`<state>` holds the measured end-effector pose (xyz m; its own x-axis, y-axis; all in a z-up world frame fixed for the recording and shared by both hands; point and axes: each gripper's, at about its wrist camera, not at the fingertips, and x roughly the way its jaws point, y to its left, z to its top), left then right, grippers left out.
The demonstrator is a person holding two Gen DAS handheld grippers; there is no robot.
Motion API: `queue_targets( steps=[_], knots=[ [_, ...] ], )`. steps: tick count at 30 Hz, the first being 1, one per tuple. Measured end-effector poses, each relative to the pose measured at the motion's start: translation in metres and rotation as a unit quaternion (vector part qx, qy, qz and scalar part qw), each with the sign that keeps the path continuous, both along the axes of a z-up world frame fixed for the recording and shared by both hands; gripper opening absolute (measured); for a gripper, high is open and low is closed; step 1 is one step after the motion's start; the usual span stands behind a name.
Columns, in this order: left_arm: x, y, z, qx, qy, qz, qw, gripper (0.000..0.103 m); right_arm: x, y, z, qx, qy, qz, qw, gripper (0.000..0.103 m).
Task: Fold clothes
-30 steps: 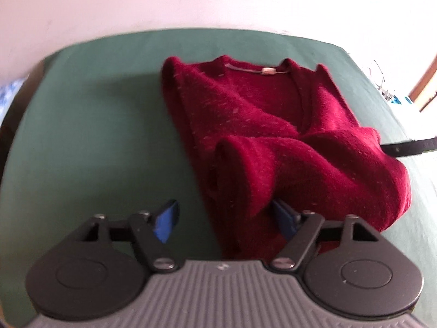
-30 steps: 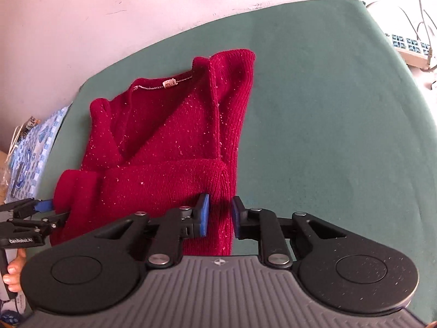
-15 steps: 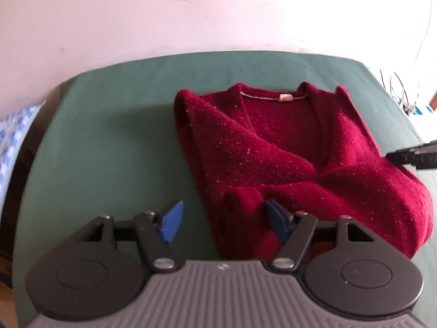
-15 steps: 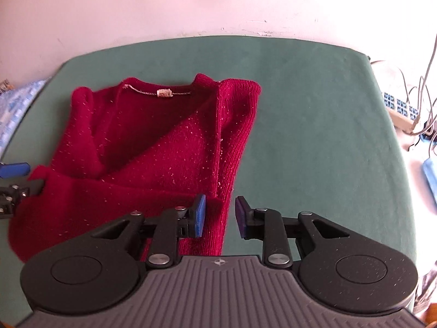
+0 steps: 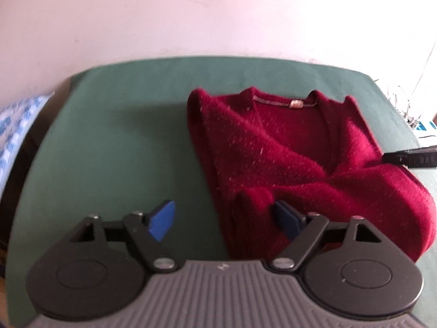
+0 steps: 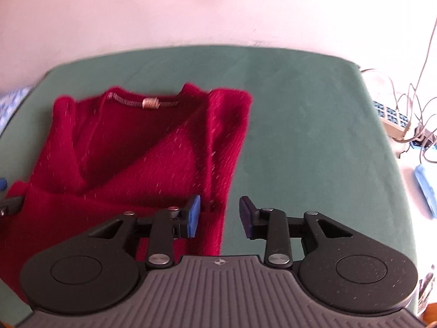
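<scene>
A dark red knitted sweater lies folded on the green table, collar with its label toward the wall. Its lower part is folded up over the body. My left gripper is open wide at the near left corner, where a rolled fold sits against the right pad. My right gripper is open at the sweater and its near right edge, which lies between the pads. Each gripper's tip shows at the edge of the other's view.
A white wall rises behind the table. Off the table's right side lie a power strip with tangled cables and a blue object. A blue-and-white patterned cloth lies off the left edge. Bare green surface spreads right of the sweater.
Both grippers have drawn back toward me and tilted up, so more wall shows. The raised fold has settled flatter. The right gripper's jaws have spread wider.
</scene>
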<state>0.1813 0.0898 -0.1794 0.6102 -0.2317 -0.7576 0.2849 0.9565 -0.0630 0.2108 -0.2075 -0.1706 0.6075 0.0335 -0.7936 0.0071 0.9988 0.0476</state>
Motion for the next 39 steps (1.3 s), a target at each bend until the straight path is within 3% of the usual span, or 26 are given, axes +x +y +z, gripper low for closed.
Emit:
queue_targets(
  steps=[4, 8, 13, 17, 19, 21, 24, 27, 32, 35, 39],
  knots=[
    [0.003, -0.006, 0.002, 0.013, -0.007, -0.006, 0.9999, 0.075, -0.011, -0.013, 0.021, 0.017, -0.027, -0.021, 0.999, 0.035],
    [0.009, -0.012, -0.001, 0.019, -0.006, -0.01, 0.9997, 0.072, -0.013, -0.008, 0.021, -0.003, -0.017, 0.002, 1.0, 0.034],
    [0.019, -0.017, -0.001, 0.024, -0.005, -0.014, 0.9996, 0.074, -0.004, -0.007, 0.003, -0.008, 0.017, 0.002, 1.0, 0.033],
    [0.032, -0.015, 0.01, 0.016, -0.004, -0.014, 0.9998, 0.073, 0.004, -0.011, 0.013, -0.011, 0.006, -0.003, 1.0, 0.035],
    [0.046, -0.011, 0.019, -0.005, -0.005, -0.007, 0.9999, 0.079, 0.012, -0.01, 0.02, -0.015, -0.008, 0.003, 1.0, 0.037],
    [0.062, -0.01, 0.022, -0.01, -0.01, 0.003, 0.9999, 0.085, 0.021, -0.004, 0.024, -0.048, -0.026, 0.02, 0.998, 0.043],
    [0.088, -0.008, 0.014, 0.003, 0.0, 0.023, 0.9997, 0.08, 0.037, 0.0, 0.019, -0.075, -0.035, 0.028, 0.996, 0.042],
    [0.095, -0.005, 0.008, -0.013, 0.016, 0.02, 0.9996, 0.079, 0.049, -0.01, 0.01, -0.033, -0.01, 0.011, 0.999, 0.039],
    [0.088, -0.014, 0.014, 0.039, 0.004, -0.014, 0.9991, 0.081, 0.05, -0.024, 0.012, -0.023, 0.004, -0.001, 1.0, 0.039],
    [0.094, -0.022, 0.031, 0.086, -0.028, -0.045, 0.9949, 0.082, 0.063, -0.029, 0.024, -0.025, 0.009, 0.007, 1.0, 0.041],
    [0.128, -0.027, 0.04, 0.087, -0.014, -0.056, 0.9945, 0.086, 0.104, -0.035, 0.033, 0.011, 0.047, 0.027, 0.998, 0.043]
  ],
)
